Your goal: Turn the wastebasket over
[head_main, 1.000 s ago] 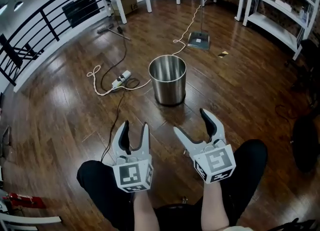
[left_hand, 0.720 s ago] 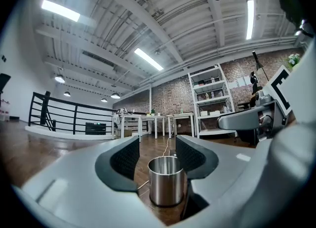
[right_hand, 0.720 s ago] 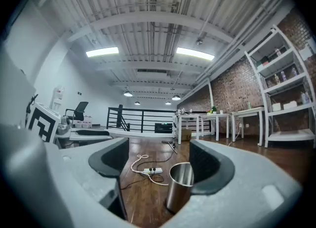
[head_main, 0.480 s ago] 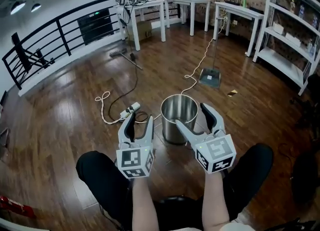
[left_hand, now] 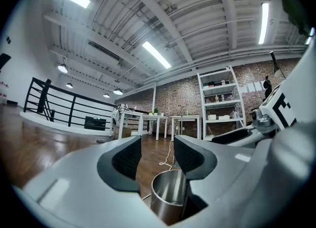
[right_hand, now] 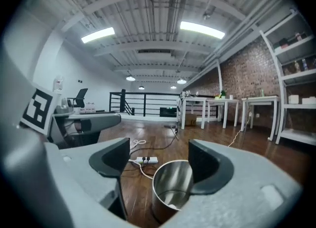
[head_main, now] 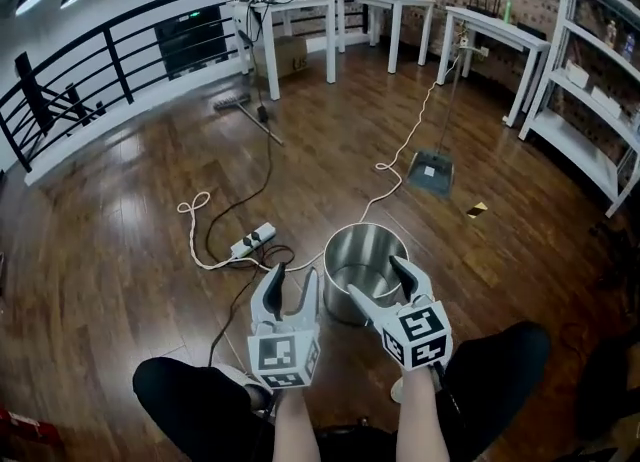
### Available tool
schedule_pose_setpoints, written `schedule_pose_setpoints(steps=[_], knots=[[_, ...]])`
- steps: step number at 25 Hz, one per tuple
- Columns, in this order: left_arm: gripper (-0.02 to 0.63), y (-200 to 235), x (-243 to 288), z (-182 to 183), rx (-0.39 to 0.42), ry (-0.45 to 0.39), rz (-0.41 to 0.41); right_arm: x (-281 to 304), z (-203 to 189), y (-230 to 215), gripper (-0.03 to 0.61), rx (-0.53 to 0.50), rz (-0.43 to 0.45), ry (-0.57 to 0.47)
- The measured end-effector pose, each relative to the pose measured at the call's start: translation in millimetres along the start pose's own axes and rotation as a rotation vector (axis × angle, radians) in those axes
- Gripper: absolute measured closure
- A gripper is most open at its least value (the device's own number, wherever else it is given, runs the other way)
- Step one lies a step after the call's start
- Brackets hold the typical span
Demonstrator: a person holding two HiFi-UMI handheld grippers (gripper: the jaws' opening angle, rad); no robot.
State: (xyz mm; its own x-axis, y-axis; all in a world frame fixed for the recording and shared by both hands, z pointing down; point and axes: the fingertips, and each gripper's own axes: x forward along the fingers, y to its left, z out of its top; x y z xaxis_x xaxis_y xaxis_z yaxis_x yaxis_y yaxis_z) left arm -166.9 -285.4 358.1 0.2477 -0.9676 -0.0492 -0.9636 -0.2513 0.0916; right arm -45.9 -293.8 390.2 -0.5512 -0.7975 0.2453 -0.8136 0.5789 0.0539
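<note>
Two grippers at the upright wastebasket

On the wood floor [head_main: 150,250] the steel wastebasket [head_main: 365,250] stands mouth-up, just ahead of both grippers. The right gripper [head_main: 377,278] gapes wide near the rim. The left gripper [head_main: 293,275] is closing with nothing between its jaws. Pinch the rim wall firmly on opposite sides before tipping.
</note>
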Motion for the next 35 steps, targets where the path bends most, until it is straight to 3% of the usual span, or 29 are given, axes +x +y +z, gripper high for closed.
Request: schedule_pose_setpoints(steps=[6,10,13,15,17,19,20,25,29,32,35], knots=[[0.382,59,25,-85,-0.133,0.170,0.095,94,-104,24,0.221,-0.116,0.104,0.341],[0.382,74,31,-122,-0.187,0.241,0.125,137,-146,39,0.227,-0.238,0.160,0.472],[0.383,77,36,-137,-0.188,0.278,0.128,157,-163,34,0.310,-0.293,0.136,0.552],[0.383,81,38,-143,-0.191,0.295,0.141,166,-175,27,0.318,-0.330,0.115,0.614],[0.385,86,39,-145,-0.197,0.303,0.154,173,-184,27,0.415,-0.341,0.130,0.651],[0.387,88,40,-147,-0.196,0.305,0.159,177,-189,31,0.467,-0.320,0.166,0.666],[0.387,88,40,-147,-0.194,0.306,0.160,178,-189,32,0.500,-0.304,0.178,0.668],[0.388,87,39,-145,-0.201,0.307,0.169,167,-178,36,0.528,-0.126,0.270,0.615],[0.393,86,39,-139,-0.217,0.280,0.171,156,-146,31,0.528,-0.034,0.298,0.471],[0.393,80,37,-139,-0.206,0.282,0.164,141,-112,13,0.528,0.187,0.327,0.300],[0.393,77,34,-144,-0.197,0.298,0.163,123,-105,-6,0.537,0.384,0.327,0.192]])
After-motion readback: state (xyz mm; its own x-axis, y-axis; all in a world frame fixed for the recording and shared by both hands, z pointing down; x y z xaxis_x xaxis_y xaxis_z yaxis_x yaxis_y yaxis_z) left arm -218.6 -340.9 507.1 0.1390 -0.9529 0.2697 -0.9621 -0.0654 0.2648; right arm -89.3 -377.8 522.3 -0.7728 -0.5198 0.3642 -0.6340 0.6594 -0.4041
